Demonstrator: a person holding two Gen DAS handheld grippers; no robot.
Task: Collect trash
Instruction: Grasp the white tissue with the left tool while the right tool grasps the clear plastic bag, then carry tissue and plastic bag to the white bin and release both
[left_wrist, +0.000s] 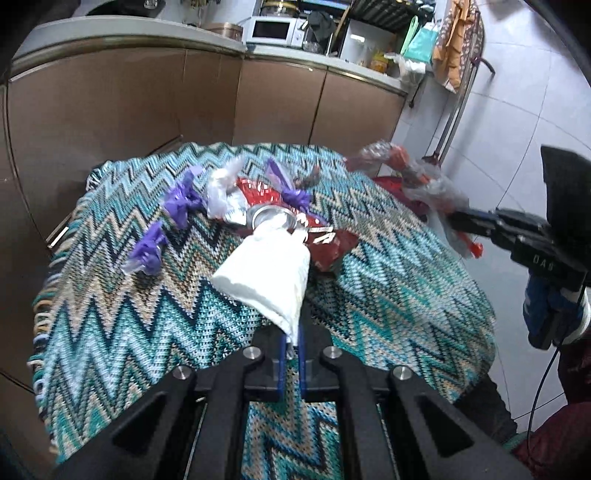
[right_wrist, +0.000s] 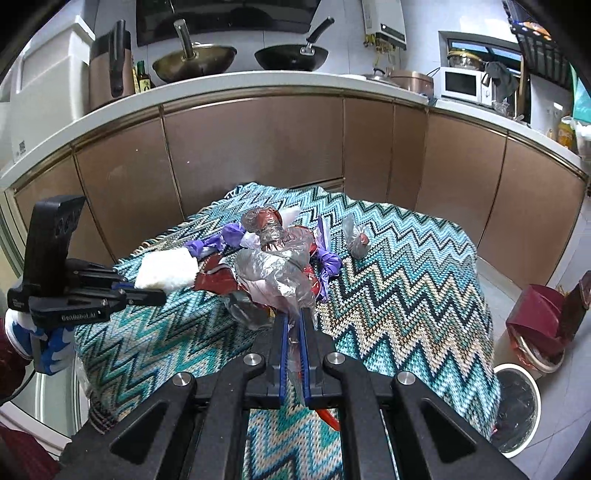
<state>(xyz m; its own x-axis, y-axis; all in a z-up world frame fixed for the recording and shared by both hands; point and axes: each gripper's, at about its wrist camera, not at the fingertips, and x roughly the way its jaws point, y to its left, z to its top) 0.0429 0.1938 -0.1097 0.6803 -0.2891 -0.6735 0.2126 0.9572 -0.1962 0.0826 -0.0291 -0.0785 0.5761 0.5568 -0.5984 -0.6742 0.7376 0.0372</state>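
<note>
Jaws pinched together on a white paper napkin (left_wrist: 267, 273) in the left wrist view: left gripper (left_wrist: 291, 349) clamps its near corner, napkin lifted off the zigzag cloth (left_wrist: 155, 332) covering the table. Beyond it on the cloth: red foil wrapper (left_wrist: 325, 243), purple wrappers (left_wrist: 181, 203), a silver lid-like piece (left_wrist: 271, 218). At right, the right gripper (left_wrist: 456, 219) holds a clear crumpled plastic bag (left_wrist: 424, 184) in the air past the table's edge. Brown cabinets (left_wrist: 147, 103) behind, white microwave (left_wrist: 275, 31) on the counter.

Right wrist view: right gripper (right_wrist: 291, 332) jaws closed on the clear plastic bag (right_wrist: 275, 266), which hangs up in front of the lens above the cloth (right_wrist: 406, 295). Small clear wrapper (right_wrist: 354, 236) and purple wrappers (right_wrist: 218, 240) lie on the cloth. Left gripper (right_wrist: 155, 295) at left carries the napkin (right_wrist: 168, 273). Bin with red liner (right_wrist: 535, 325) on the floor at right.
</note>
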